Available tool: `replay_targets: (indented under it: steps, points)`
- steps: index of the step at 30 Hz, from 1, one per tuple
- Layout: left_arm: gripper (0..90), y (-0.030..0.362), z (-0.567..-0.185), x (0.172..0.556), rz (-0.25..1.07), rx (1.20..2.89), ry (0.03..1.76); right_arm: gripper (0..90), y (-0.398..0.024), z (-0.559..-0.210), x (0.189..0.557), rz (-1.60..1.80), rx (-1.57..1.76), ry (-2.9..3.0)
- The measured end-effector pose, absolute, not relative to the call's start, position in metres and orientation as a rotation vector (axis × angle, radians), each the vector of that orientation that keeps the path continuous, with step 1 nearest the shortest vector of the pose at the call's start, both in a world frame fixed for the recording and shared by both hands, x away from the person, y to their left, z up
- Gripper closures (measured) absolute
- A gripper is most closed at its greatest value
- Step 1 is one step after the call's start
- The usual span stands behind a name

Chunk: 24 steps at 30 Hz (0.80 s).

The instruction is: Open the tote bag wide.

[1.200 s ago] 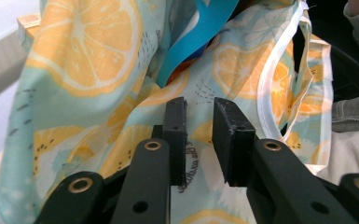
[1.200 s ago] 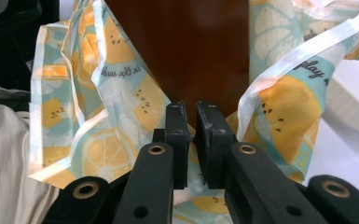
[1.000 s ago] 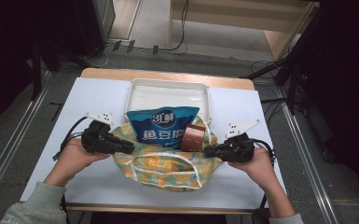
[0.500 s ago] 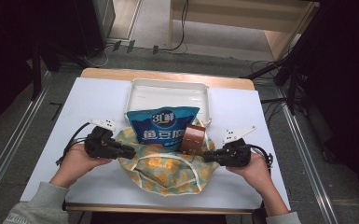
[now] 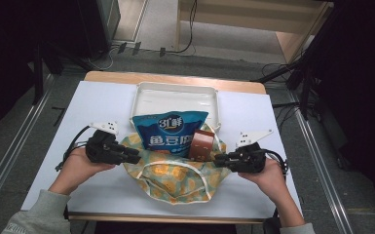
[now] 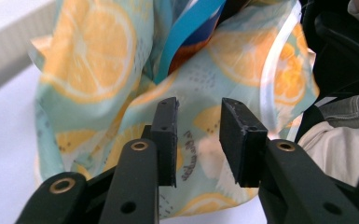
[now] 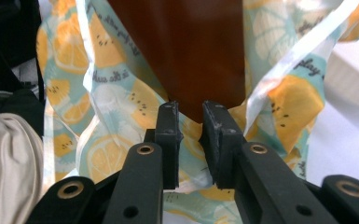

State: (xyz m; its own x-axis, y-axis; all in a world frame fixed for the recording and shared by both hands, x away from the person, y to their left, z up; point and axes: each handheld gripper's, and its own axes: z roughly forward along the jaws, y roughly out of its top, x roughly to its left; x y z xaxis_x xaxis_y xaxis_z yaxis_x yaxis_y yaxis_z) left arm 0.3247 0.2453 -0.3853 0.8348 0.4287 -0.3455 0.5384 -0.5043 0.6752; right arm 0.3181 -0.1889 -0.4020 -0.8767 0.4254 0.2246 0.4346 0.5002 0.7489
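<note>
While the white table [image 5: 102, 195] carries everything, the work here seems to be on the fruit-print bag [image 5: 175, 178], which lies at the near middle of the table, just in front of the white tray [image 5: 175, 95]. To do this step well, I think both sides of the bag must be handled together, so that the cloth stays wide and the contents do not tip out.

Inside the bag stands the blue snack packet [image 5: 168, 134], leaning toward the tray, and beside it at the right the smaller brown box [image 5: 203, 145]. Both rise above the rim, so a pull on one side alone could make them fall.

At the bag's left edge, the left gripper [image 6: 198, 140] has just been opening its jaws; a clear gap now stands between them, the cloth lies behind the gap, and the pads do not press on it. On the opposite edge, the right gripper [image 7: 189, 140] has also just been opening, but its gap is narrow; a little cloth sits close to the pads, and I cannot tell if they pinch it.

My advice is to take a new hold on the white rim band [image 5: 202, 173], not on loose cloth, and to draw it slowly.
</note>
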Motion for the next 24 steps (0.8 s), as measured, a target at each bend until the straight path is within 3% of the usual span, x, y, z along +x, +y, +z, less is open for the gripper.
replay_targets:
  steps: [7, 14, 19, 24]
  points:
    - [60.1, 0.248, -0.367, 0.331, -0.105, 2.168, 0.692, 73.2, -0.191, -0.381, 0.322, -1.387, -0.806, -2.721]
    - [47.5, 0.239, -0.370, 0.340, -0.139, 2.209, 0.655, 69.0, -0.187, -0.366, 0.332, -1.405, -0.825, -2.744]
    - [44.9, 0.237, -0.380, 0.343, -0.159, 2.215, 0.656, 66.2, -0.186, -0.363, 0.339, -1.412, -0.853, -2.747]
    - [45.0, 0.233, -0.386, 0.345, -0.170, 2.242, 0.646, 57.2, -0.185, -0.363, 0.351, -1.426, -0.887, -2.751]
